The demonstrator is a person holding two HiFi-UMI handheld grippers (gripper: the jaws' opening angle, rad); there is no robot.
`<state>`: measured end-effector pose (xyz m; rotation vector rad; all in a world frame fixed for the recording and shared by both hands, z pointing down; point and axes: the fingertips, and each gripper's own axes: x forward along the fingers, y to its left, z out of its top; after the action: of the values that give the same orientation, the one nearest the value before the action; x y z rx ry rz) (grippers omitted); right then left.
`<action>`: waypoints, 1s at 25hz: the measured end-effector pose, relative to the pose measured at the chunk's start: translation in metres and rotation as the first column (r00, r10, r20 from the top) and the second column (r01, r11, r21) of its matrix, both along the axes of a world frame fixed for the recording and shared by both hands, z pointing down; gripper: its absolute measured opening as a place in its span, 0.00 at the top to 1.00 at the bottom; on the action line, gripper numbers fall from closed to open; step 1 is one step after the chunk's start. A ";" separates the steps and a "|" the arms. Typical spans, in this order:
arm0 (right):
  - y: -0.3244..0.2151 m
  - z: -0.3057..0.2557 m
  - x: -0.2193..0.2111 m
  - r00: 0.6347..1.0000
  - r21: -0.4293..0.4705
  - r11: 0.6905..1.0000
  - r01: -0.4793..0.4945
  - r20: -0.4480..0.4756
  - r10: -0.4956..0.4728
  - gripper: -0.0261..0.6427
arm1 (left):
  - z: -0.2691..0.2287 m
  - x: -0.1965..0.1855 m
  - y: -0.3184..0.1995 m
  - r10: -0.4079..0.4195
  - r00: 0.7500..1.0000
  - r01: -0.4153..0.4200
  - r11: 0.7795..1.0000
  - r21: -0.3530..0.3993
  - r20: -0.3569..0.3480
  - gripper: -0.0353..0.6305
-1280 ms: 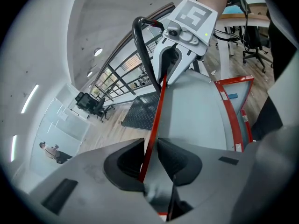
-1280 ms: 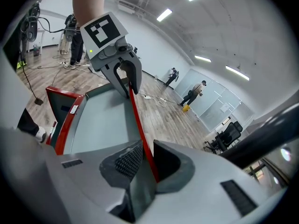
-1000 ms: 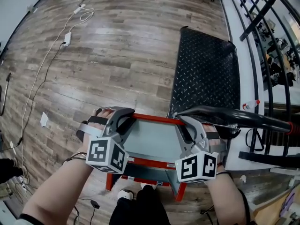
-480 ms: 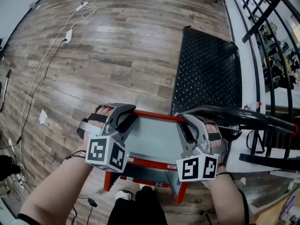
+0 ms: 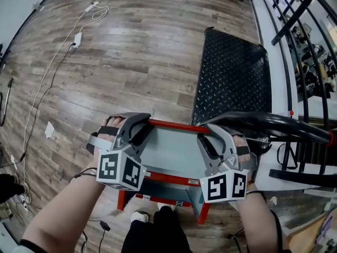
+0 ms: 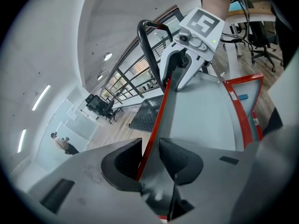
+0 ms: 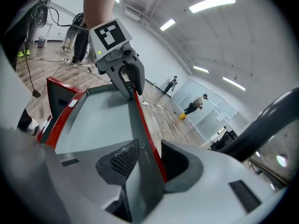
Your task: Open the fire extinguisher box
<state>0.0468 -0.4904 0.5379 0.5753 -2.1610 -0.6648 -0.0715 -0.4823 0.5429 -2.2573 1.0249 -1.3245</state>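
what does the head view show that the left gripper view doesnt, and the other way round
Only the head view: the floor cable and a shoe. Only the left gripper view: ceiling lights and a distant person. Both: the red-framed lid, the black mat and the black handle.

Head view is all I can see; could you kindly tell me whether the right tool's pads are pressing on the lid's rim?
Observer: No; the right tool has just been opening, and the red rim of the lid stands between its pads with a dark gap beside it.
Operator: Thank you; and the left tool?
Observer: Its jaws have just been opening slightly too, yet its pads sit against the rim with no gap showing.
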 end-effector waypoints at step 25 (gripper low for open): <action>0.069 -0.171 -0.006 0.981 -0.015 0.996 -0.092 0.172 0.093 0.89 | -0.148 0.001 0.063 -0.053 0.979 0.054 0.999 -0.001 -0.199 0.80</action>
<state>0.0404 -0.4212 0.3664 0.7496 -2.2797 -0.5750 -0.0702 -0.4198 0.3949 -2.4128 1.1601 -1.1320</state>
